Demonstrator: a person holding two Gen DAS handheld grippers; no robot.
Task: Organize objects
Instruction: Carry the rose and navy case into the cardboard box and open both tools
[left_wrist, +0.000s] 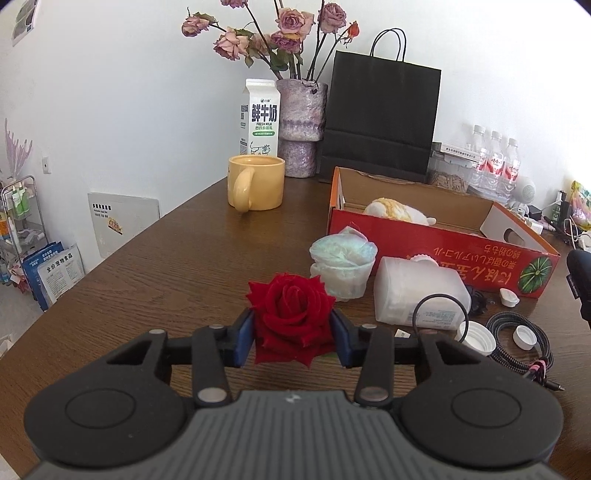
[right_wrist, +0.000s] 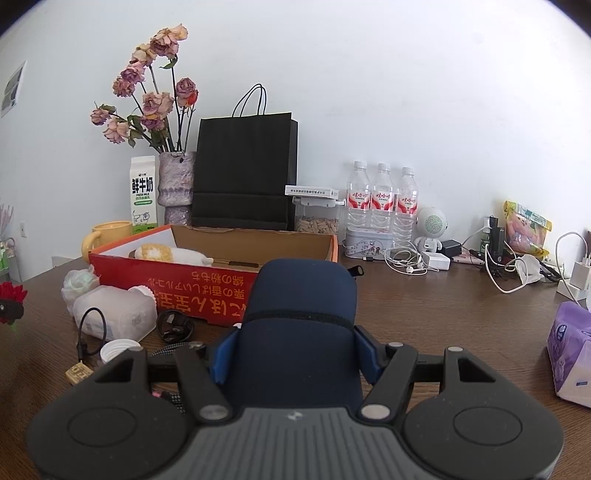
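Note:
A red rose head (left_wrist: 291, 310) is pinched between the blue pads of my left gripper (left_wrist: 293, 326), held just above the brown table (left_wrist: 166, 258). The same rose (right_wrist: 11, 299) shows at the far left of the right wrist view. My right gripper (right_wrist: 295, 347) is shut on a dark blue pouch (right_wrist: 303, 295) with a black band, which stands up between its fingers. That pouch (left_wrist: 580, 280) peeks in at the right edge of the left wrist view. Behind both stands an open red cardboard box (left_wrist: 443, 243) with a yellow and white plush toy (left_wrist: 395, 210) lying inside.
A white plastic bottle (left_wrist: 417, 291) on its side, a wrapped bundle (left_wrist: 343, 266), loose caps and a braided cable (left_wrist: 524, 339) lie before the box. A yellow mug (left_wrist: 256, 182), milk carton (left_wrist: 260, 118), flower vase (left_wrist: 301, 125) and black bag (left_wrist: 380, 118) line the wall. Tissue pack (right_wrist: 570, 354) at right.

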